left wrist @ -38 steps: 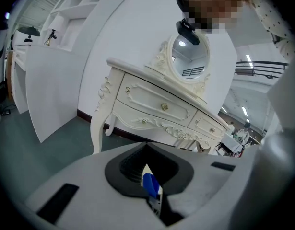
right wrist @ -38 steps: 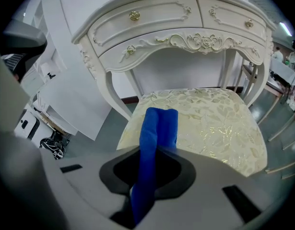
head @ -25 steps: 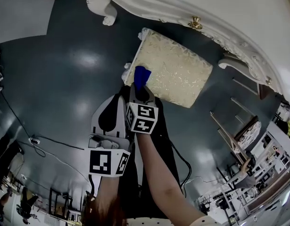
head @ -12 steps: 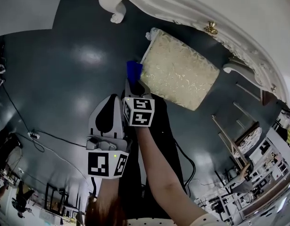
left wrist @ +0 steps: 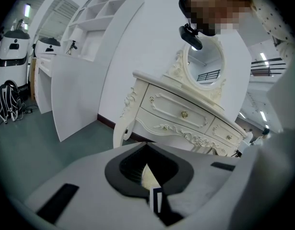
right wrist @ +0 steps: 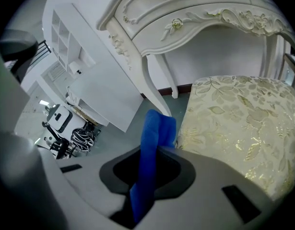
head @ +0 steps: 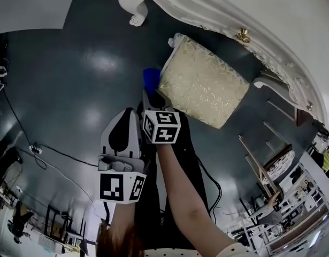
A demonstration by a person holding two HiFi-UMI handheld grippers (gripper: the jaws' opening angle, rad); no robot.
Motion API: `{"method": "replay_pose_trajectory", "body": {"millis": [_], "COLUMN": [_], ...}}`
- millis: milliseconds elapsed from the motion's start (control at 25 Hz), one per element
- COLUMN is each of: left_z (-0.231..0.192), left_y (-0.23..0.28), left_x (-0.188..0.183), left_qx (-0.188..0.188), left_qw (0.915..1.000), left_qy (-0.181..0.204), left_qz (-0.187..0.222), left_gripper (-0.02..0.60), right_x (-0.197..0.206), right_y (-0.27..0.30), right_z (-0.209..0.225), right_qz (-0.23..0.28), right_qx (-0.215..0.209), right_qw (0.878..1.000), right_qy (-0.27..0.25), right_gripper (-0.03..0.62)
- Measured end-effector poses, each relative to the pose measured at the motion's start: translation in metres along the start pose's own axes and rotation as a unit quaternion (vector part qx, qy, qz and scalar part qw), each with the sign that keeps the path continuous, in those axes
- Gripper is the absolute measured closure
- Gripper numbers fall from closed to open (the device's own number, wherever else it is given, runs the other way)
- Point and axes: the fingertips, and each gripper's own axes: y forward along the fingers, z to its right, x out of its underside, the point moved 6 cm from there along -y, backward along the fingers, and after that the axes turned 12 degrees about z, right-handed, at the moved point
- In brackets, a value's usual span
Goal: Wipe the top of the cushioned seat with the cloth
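Note:
The cushioned seat (head: 203, 87) has a cream, gold-patterned top and stands under a white dressing table. My right gripper (head: 150, 94) is shut on a blue cloth (head: 150, 78), which hangs just off the seat's left edge over the dark floor. In the right gripper view the blue cloth (right wrist: 155, 139) sticks up from the right gripper (right wrist: 149, 158), with the seat (right wrist: 238, 123) to its right, close by or just touching. My left gripper (head: 126, 114) hovers lower left of the seat. In its own view the left gripper (left wrist: 148, 150) is shut and holds nothing.
The white dressing table (head: 250, 9) overhangs the seat's far side, one carved leg (head: 133, 4) near the cloth. A cable (head: 57, 157) runs across the floor at left. Wooden frames and clutter (head: 276, 154) stand to the right. White shelving (left wrist: 85, 56) lies beyond.
The right gripper has carried the blue cloth leftwards from the seat's near-left corner to just past its left edge. The left gripper has barely moved.

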Motion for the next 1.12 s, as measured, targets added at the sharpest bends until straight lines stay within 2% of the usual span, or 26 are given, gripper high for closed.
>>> {"method": "replay_pose_trajectory", "body": {"millis": [160, 320, 480, 640, 760, 880, 1120], "left_z": [0.018, 0.054, 0.111, 0.167, 0.203, 0.241, 0.301], "left_y": [0.006, 0.014, 0.025, 0.028, 0.014, -0.002, -0.040], "left_x": [-0.004, -0.031, -0.074, -0.122, -0.152, -0.174, -0.211], "left_qx": [0.012, 0.043, 0.097, 0.171, 0.216, 0.271, 0.349], "left_qw": [0.9999, 0.9985, 0.9922, 0.9787, 0.9696, 0.9559, 0.9300], "left_qy": [-0.002, -0.002, 0.001, 0.010, 0.001, 0.000, 0.018], "left_qz": [0.009, 0.036, 0.078, 0.113, 0.116, 0.114, 0.114], "left_gripper": [0.583, 0.583, 0.583, 0.583, 0.583, 0.583, 0.583], "right_x": [-0.012, -0.037, -0.085, -0.142, -0.177, -0.212, -0.243], "right_y": [-0.028, -0.081, -0.144, -0.195, -0.250, -0.307, -0.397], "right_z": [0.010, 0.029, 0.048, 0.059, 0.057, 0.055, 0.044], "right_qz": [0.027, 0.052, 0.090, 0.140, 0.171, 0.208, 0.268], "right_qx": [-0.019, 0.006, 0.027, 0.034, 0.051, 0.067, 0.089], "right_qw": [0.999, 0.999, 0.996, 0.990, 0.984, 0.976, 0.959], "right_qy": [0.006, 0.015, 0.003, -0.002, -0.007, -0.012, -0.020], "right_gripper": [0.533, 0.533, 0.533, 0.533, 0.533, 0.533, 0.533]}}
